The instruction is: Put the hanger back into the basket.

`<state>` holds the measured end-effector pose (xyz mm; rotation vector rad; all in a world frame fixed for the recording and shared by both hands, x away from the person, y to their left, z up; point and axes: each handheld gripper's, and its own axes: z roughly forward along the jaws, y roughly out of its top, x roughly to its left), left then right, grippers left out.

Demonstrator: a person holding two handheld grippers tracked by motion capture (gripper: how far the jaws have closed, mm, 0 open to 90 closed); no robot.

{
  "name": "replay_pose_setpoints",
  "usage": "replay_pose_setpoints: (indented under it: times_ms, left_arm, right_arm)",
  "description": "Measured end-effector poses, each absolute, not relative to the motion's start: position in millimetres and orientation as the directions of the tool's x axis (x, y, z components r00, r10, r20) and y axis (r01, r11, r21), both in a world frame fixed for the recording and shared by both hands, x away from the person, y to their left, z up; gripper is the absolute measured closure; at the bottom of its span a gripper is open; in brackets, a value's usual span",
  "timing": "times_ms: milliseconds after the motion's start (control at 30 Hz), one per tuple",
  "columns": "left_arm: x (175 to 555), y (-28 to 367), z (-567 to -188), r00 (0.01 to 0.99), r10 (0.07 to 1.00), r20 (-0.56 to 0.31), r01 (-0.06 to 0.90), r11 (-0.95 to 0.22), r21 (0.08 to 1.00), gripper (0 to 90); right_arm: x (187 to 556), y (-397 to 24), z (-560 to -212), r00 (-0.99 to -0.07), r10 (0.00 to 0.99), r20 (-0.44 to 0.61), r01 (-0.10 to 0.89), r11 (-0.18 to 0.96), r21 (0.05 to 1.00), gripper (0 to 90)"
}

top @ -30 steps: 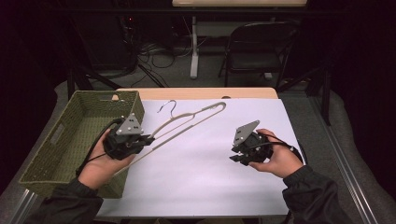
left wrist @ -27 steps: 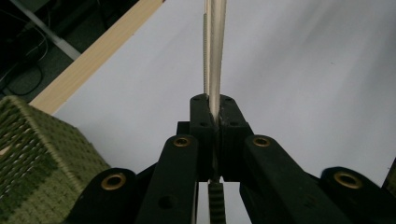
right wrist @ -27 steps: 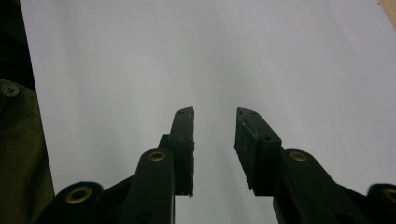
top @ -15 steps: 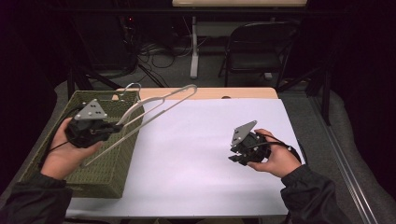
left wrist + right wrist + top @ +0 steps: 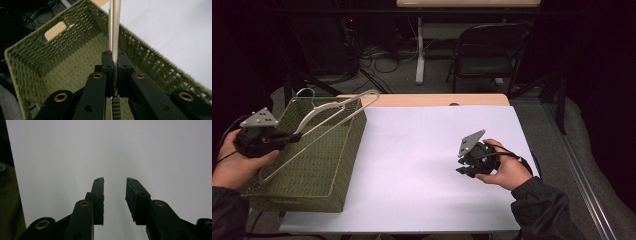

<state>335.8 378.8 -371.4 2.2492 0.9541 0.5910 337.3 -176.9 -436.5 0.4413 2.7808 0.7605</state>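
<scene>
- While the left gripper (image 5: pixel 287 137) sits at the left edge of the high view, its jaws are clenched on one thin arm of a pale clothes hanger (image 5: pixel 332 111).
- Seen in the left gripper view, the hanger's arm (image 5: pixel 115 27) runs straight up out of the pinched jaws, with a ribbed stretch of it showing just below them.
- The hanger hangs tilted above a green woven basket (image 5: pixel 343 165), its hook toward the basket's far left corner and its long bar slanting down toward the near left corner; whether any part touches the weave cannot be told.
- The basket stands on the left part of the desk (image 5: pixel 427 100), on a white sheet (image 5: pixel 427 150) that covers most of it; a cut-out handle shows in its far wall in the left gripper view.
- The right gripper (image 5: pixel 464 167) is held in the person's right hand over the right part of the sheet, well apart from basket and hanger.
- Its jaws stand released with a clear gap between the pads, nothing between them, white sheet beyond.
</scene>
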Motion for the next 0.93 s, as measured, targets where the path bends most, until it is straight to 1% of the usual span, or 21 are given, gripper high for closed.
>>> replay_pose_setpoints:
  times_ms: [67, 100, 267, 367, 400, 467, 567, 633, 667, 700, 767, 800, 833, 900, 933]
  left_arm:
    - [335.2, 386.9, -376.5, 0.631, 0.758, 0.164, 0.483, -0.549, 0.682, 87.1]
    - [335.2, 386.9, -376.5, 0.631, 0.758, 0.164, 0.483, -0.549, 0.682, 87.1]
    - [331.1, 410.5, -392.0, 0.626, 0.768, 0.137, 0.487, -0.522, 0.7, 87.0]
    - [328.3, 424.1, -400.0, 0.607, 0.787, 0.111, 0.504, -0.489, 0.712, 87.0]
    - [327.7, 428.2, -403.3, 0.594, 0.797, 0.108, 0.509, -0.477, 0.717, 87.0]
    - [327.0, 435.2, -409.5, 0.58, 0.809, 0.093, 0.522, -0.457, 0.721, 87.0]
    - [329.0, 441.3, -420.9, 0.576, 0.813, 0.087, 0.549, -0.463, 0.695, 87.0]
    - [332.4, 442.0, -431.0, 0.578, 0.814, 0.058, 0.57, -0.454, 0.685, 87.0]
    - [332.4, 442.0, -431.0, 0.578, 0.814, 0.058, 0.57, -0.454, 0.685, 87.0]
    - [337.7, 440.5, -442.2, 0.577, 0.816, 0.033, 0.598, -0.45, 0.663, 86.9]
    - [342.6, 437.5, -452.0, 0.562, 0.826, 0.04, 0.627, -0.457, 0.631, 86.4]
    - [344.4, 436.2, -455.8, 0.545, 0.837, 0.044, 0.641, -0.45, 0.622, 85.3]
    - [345.7, 435.4, -458.1, 0.529, 0.847, 0.056, 0.646, -0.445, 0.62, 81.2]
    - [345.3, 435.5, -458.2, 0.502, 0.86, 0.094, 0.633, -0.439, 0.637, 63.0]
    - [345.3, 435.5, -458.2, 0.502, 0.86, 0.094, 0.633, -0.439, 0.637, 57.2]
  right_arm:
    - [337.6, -176.0, -436.1, -0.929, 0.342, -0.142, 0.225, 0.827, 0.515, 68.4]
    - [337.7, -175.3, -437.3, -0.929, 0.344, -0.134, 0.226, 0.818, 0.528, 68.4]
    - [337.5, -172.7, -437.7, -0.93, 0.344, -0.13, 0.235, 0.827, 0.511, 68.4]
    - [337.5, -171.7, -439.8, -0.932, 0.338, -0.131, 0.228, 0.826, 0.516, 68.4]
    - [337.7, -172.0, -438.7, -0.933, 0.337, -0.129, 0.233, 0.835, 0.499, 68.4]
    - [338.3, -171.8, -440.5, -0.931, 0.341, -0.129, 0.231, 0.825, 0.516, 68.5]
    - [338.2, -171.0, -440.0, -0.932, 0.341, -0.123, 0.24, 0.834, 0.496, 68.5]
    - [338.6, -169.5, -441.6, -0.931, 0.343, -0.128, 0.235, 0.827, 0.51, 68.5]
    - [338.8, -168.8, -441.9, -0.932, 0.341, -0.125, 0.234, 0.826, 0.514, 68.5]
    - [339.1, -168.2, -442.1, -0.932, 0.34, -0.124, 0.233, 0.826, 0.513, 68.5]
    - [339.7, -166.9, -443.1, -0.933, 0.337, -0.124, 0.23, 0.827, 0.513, 68.5]
    - [339.7, -166.2, -443.4, -0.934, 0.336, -0.123, 0.23, 0.827, 0.513, 68.5]
    - [339.8, -165.9, -443.7, -0.935, 0.333, -0.123, 0.228, 0.828, 0.513, 68.3]
    - [338.7, -166.2, -444.0, -0.932, 0.34, -0.122, 0.235, 0.827, 0.511, 68.1]
    - [338.7, -166.2, -444.0, -0.932, 0.34, -0.122, 0.235, 0.827, 0.511, 68.1]
